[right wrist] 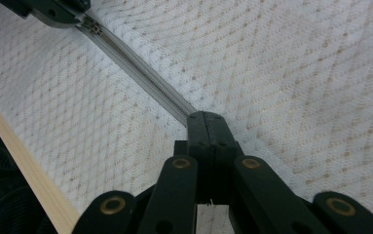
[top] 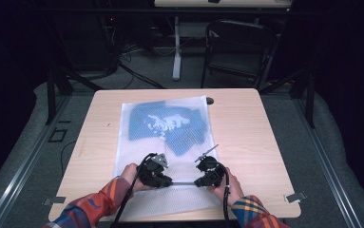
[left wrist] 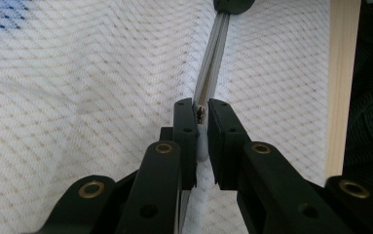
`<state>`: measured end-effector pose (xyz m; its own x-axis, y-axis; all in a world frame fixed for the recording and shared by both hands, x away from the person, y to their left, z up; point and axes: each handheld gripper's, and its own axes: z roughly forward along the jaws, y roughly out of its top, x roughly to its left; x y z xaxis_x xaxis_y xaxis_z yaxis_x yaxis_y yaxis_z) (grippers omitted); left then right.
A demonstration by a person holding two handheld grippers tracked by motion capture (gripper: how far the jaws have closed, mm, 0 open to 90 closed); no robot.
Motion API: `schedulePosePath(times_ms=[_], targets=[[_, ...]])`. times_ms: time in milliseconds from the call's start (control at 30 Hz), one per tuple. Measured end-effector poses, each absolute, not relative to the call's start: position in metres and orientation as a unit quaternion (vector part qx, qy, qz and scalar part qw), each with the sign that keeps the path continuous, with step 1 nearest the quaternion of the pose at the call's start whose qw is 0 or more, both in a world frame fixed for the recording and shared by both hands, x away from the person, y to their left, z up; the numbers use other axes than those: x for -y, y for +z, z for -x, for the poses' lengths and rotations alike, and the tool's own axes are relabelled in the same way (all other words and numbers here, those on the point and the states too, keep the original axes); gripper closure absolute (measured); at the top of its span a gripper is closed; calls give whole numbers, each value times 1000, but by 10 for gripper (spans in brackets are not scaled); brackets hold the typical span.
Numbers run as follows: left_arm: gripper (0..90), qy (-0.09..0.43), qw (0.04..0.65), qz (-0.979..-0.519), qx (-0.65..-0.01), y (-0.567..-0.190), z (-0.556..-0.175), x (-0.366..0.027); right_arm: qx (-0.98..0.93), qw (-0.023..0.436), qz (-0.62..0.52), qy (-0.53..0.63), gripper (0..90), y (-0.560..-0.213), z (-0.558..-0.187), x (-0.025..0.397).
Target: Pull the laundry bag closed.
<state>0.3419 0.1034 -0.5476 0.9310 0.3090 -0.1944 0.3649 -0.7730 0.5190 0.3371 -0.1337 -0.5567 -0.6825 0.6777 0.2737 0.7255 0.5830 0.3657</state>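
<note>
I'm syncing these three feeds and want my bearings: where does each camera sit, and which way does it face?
High view: above the person's side, facing forward and down on the table and mesh bag; forearms, hands, both tongs show.
Left gripper view: rides the left tongs, looking along its jaws, pinching the zipper.
Right gripper view: rides the right tongs, jaws shut on the zipper.
Both gripper views share the zipper, and each shows the other tongs at its far end.
</note>
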Motion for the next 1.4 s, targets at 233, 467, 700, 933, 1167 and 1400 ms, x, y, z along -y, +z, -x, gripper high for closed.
schedulePosePath(times_ms=[233,467,700,933,1167,1400], targets=[[830,-54,289,-938,-185,-548,-342,-109,888,53,396,-229,900,-557,-337,134],[830,-48,287,-939,-185,-551,-343,-100,885,44,404,-227,900,-551,-338,132],[830,-45,287,-939,-182,-552,-344,-89,890,39,381,-247,900,-544,-337,115],[830,-46,289,-940,-179,-553,-344,-87,896,59,374,-233,900,-555,-342,101],[830,-48,290,-939,-178,-552,-343,-89,897,57,373,-231,900,-558,-343,103],[830,-47,286,-940,-179,-551,-342,-95,890,63,381,-241,900,-560,-343,105]])
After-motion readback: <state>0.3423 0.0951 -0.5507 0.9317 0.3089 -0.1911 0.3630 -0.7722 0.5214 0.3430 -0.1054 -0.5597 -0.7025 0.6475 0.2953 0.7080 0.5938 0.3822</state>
